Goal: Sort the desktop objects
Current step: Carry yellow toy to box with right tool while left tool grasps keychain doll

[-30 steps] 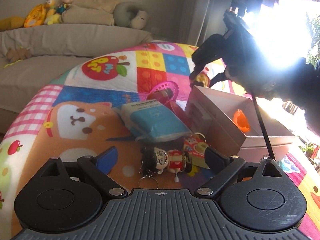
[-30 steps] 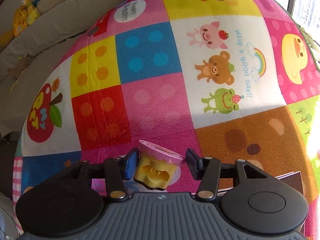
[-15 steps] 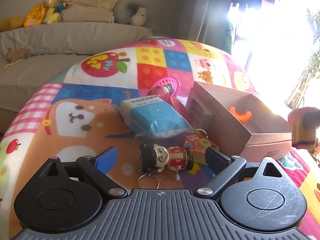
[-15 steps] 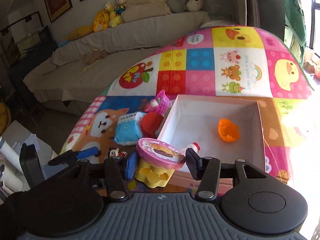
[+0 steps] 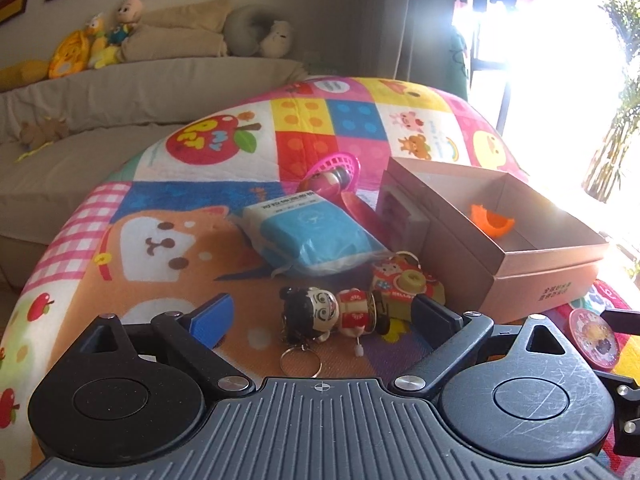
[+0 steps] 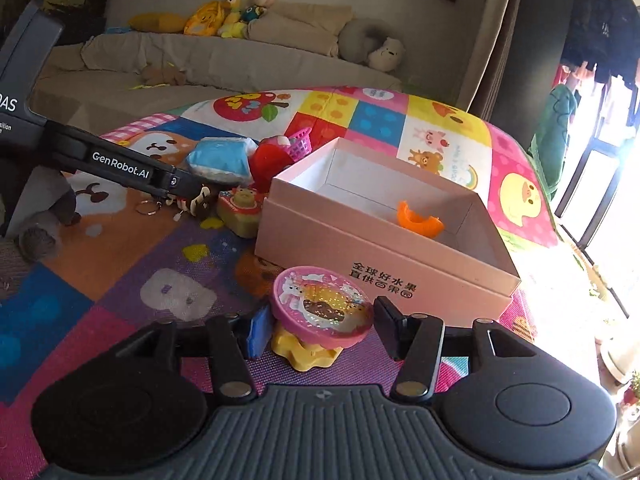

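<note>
Right gripper (image 6: 316, 330): jaws just widened, off the yellow toy cup with pink round lid (image 6: 320, 312), set at six o'clock from pink cardboard box (image 6: 360, 248). Left gripper (image 5: 320, 316): open above doll keychain (image 5: 332, 312), seen clearly only there.

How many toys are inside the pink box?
1. An orange toy piece lies on the floor of the pink box, toward its right side. The near wall hides part of the floor, so more could be there.
</note>
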The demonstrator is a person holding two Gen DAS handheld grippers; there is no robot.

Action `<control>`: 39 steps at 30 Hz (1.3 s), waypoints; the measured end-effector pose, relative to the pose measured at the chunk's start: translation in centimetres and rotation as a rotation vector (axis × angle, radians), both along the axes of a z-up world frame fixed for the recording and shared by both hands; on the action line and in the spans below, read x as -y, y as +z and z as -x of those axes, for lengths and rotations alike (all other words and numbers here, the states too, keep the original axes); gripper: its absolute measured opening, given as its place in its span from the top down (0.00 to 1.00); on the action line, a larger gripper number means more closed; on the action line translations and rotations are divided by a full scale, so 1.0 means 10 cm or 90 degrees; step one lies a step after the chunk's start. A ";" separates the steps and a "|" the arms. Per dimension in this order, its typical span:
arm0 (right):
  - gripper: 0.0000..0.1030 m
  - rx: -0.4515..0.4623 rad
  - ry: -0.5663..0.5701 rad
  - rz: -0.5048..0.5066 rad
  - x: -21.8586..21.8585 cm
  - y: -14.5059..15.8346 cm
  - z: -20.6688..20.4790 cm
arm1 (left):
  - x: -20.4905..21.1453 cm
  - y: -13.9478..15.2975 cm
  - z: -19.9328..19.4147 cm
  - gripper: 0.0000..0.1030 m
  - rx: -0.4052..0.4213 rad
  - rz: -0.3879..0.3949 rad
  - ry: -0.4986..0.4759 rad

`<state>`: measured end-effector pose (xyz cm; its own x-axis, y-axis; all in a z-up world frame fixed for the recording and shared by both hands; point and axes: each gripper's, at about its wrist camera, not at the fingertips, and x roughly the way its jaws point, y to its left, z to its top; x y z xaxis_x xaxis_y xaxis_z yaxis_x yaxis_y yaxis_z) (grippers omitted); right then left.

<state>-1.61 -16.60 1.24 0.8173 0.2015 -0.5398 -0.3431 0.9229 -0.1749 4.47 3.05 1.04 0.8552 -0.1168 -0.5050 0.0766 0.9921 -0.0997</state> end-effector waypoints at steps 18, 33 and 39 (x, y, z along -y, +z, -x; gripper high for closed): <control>0.00 -0.132 -0.103 -0.251 0.57 -0.17 -0.10 | 0.33 -0.06 -0.27 0.29 -0.075 -0.129 0.012; 0.00 -0.147 -0.051 -0.201 0.47 -0.14 -0.07 | 0.36 0.00 0.83 0.29 -0.111 -0.124 -0.156; 0.00 -0.075 -0.022 -0.116 0.23 -0.02 0.00 | 0.33 0.03 0.97 0.13 -0.100 -0.118 -0.154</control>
